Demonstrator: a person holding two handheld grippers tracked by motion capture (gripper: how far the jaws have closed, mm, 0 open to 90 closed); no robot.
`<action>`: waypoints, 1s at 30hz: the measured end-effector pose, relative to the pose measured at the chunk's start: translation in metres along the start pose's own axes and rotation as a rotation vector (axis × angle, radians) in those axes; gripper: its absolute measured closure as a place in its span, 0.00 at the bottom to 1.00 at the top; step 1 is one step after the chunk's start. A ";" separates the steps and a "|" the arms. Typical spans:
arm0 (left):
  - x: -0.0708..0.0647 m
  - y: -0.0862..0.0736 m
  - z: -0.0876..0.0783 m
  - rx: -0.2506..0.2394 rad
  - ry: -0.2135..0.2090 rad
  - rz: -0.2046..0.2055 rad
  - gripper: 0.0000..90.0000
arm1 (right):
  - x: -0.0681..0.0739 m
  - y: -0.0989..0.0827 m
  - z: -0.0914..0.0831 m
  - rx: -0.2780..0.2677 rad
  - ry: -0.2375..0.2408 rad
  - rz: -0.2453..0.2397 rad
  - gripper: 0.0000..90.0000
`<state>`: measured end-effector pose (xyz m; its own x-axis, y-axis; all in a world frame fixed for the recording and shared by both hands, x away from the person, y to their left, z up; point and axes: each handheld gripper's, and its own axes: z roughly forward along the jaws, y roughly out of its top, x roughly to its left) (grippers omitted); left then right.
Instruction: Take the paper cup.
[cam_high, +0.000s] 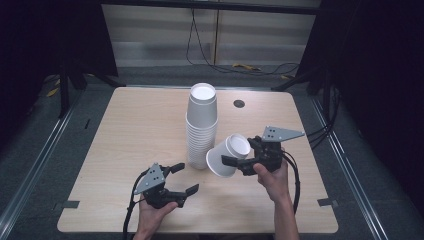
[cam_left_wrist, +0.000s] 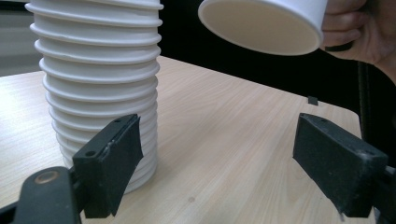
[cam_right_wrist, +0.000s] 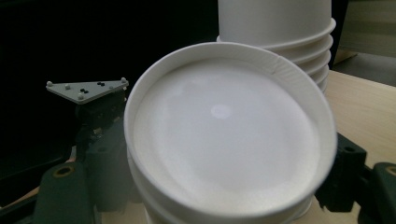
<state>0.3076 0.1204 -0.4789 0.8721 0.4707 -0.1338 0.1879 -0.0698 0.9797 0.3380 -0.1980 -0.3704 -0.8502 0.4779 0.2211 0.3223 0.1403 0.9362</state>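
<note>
1. two hand-held grippers were in use: the right hand-held gripper (cam_high: 239, 162) pinched one white paper cup (cam_high: 228, 154), tilted on its side above the tabletop (cam_high: 135, 130), just right of the stack.
2. one tall stack of white cups (cam_high: 201, 125) stood upside down near the tabletop's middle.
3. the left hand-held gripper (cam_high: 186, 178) hung spread and empty, near the stack's base.
4. a small dark round hole (cam_high: 239, 103) sat beyond the stack; cables (cam_high: 240, 65) lay on the grey floor (cam_high: 45, 140).

A recording lab: a bare wooden bench (cam_high: 150, 130) stands alone on grey floor, black curtains (cam_high: 45, 40) at nine and three o'clock, loose cables (cam_high: 240, 65) at twelve.
</note>
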 end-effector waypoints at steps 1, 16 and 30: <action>0.000 0.000 0.000 0.003 -0.003 0.006 0.17 | 0.000 -0.002 0.001 0.001 0.006 -0.002 0.24; -0.008 0.005 0.007 -0.002 -0.062 0.031 0.17 | 0.003 -0.024 0.022 0.028 0.058 -0.001 0.25; -0.013 0.003 0.015 -0.003 -0.083 0.045 0.17 | 0.004 -0.046 0.034 0.057 0.095 0.029 0.25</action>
<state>0.3036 0.1009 -0.4763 0.9143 0.3922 -0.1010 0.1462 -0.0871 0.9854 0.3334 -0.1730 -0.4222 -0.8746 0.3990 0.2754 0.3685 0.1779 0.9125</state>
